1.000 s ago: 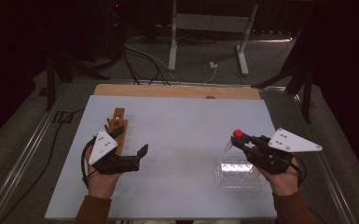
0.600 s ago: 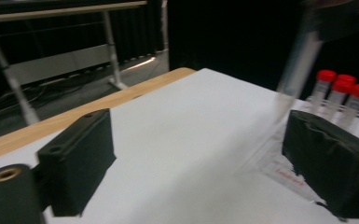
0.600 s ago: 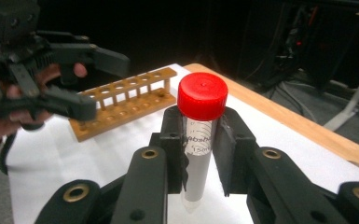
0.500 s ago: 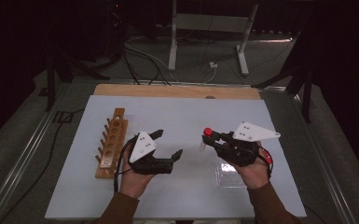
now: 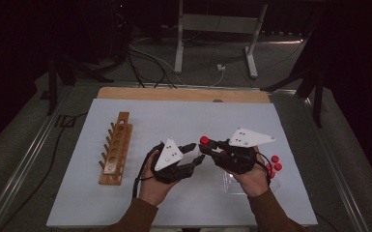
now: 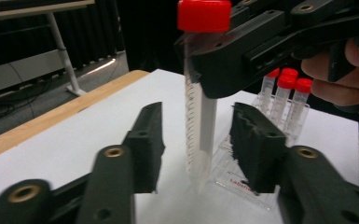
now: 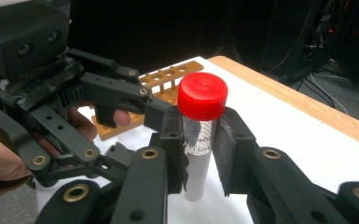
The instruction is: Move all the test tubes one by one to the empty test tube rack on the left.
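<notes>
A clear tube with a red cap (image 7: 202,95) stands upright above the white table sheet (image 5: 174,116). My right gripper (image 7: 200,135) is shut on it just under the cap. My left gripper (image 6: 198,123) faces it at mid-table, and the tube's lower part (image 6: 199,121) hangs between its jaws. Those jaws have just been closing, but a gap still shows on each side of the tube, so the pads do not press on it. In the high view the left gripper (image 5: 195,155) meets the right gripper (image 5: 207,147) tip to tip under the red cap (image 5: 204,140).
A wooden tube rack (image 5: 115,147) with a row of empty holes lies at the left of the sheet. A clear plastic tray (image 5: 232,181) with several red-capped tubes (image 5: 274,163) sits under and beside the right hand. A wooden strip (image 5: 183,94) edges the far side.
Both hands have come together at mid-table: the left from the rack rightward, the right leftward from the tray with the tube. The left jaws have narrowed around the tube's lower part.
</notes>
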`<state>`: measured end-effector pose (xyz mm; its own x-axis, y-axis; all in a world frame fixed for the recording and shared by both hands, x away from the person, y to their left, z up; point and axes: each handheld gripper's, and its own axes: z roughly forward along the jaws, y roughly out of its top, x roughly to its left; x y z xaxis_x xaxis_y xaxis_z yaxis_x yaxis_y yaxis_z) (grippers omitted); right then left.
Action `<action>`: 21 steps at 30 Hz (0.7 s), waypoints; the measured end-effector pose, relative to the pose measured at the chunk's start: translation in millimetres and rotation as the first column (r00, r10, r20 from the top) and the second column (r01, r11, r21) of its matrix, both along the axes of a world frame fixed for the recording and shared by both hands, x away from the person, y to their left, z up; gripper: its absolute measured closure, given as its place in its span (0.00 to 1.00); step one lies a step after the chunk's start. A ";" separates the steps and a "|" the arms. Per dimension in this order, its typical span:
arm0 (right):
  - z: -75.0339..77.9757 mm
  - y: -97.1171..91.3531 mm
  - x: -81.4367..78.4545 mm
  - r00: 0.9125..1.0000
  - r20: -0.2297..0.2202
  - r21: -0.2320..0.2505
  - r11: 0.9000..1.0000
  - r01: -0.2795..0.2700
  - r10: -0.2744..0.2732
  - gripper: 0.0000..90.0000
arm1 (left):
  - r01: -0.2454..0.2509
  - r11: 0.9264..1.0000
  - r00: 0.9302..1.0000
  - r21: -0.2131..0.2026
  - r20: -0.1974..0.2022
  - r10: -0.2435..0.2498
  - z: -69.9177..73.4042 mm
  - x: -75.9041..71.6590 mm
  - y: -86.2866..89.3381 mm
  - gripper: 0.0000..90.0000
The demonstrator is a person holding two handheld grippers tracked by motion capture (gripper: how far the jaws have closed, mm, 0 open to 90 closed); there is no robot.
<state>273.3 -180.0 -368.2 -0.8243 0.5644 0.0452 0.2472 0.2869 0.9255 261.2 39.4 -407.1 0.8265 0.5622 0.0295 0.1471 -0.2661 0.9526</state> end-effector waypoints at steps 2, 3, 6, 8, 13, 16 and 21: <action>-0.8 1.2 -0.2 1.000 -0.005 -0.003 1.000 -0.005 0.005 0.83 | 0.012 1.000 1.000 0.008 0.000 -0.012 -0.5 0.3 -1.1 0.70; -1.2 1.7 -0.1 1.000 -0.004 -0.005 1.000 -0.007 0.007 0.83 | 0.014 1.000 1.000 0.015 0.002 -0.014 -1.0 0.1 -2.0 0.73; -1.8 2.8 -0.1 1.000 -0.006 -0.005 1.000 -0.013 0.013 0.83 | 0.008 1.000 1.000 0.028 0.014 -0.008 -1.9 0.1 -2.5 0.79; -2.1 2.2 0.2 1.000 -0.013 0.001 1.000 -0.015 0.015 0.83 | 0.010 1.000 1.000 0.023 0.012 -0.010 -2.0 0.6 -1.1 0.82; -2.7 -1.2 1.2 0.999 -0.025 0.022 0.999 -0.027 0.028 0.78 | 0.008 1.000 1.000 0.030 0.019 -0.009 -2.6 2.2 0.3 0.84; -1.2 -4.7 1.2 0.999 -0.019 0.041 0.999 -0.025 0.026 0.64 | 0.003 1.000 1.000 0.017 0.009 -0.003 -4.2 4.1 1.6 0.84; 4.0 -15.3 -1.2 1.000 0.005 0.050 0.998 0.027 -0.028 0.37 | -0.023 1.000 1.000 0.000 -0.007 0.023 -5.6 8.4 10.1 0.84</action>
<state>272.2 -195.3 -364.2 -0.8088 0.5841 0.0689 0.2486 0.2334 0.9401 269.6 49.5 -412.6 0.8132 0.5815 0.0235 0.1604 -0.2627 0.9515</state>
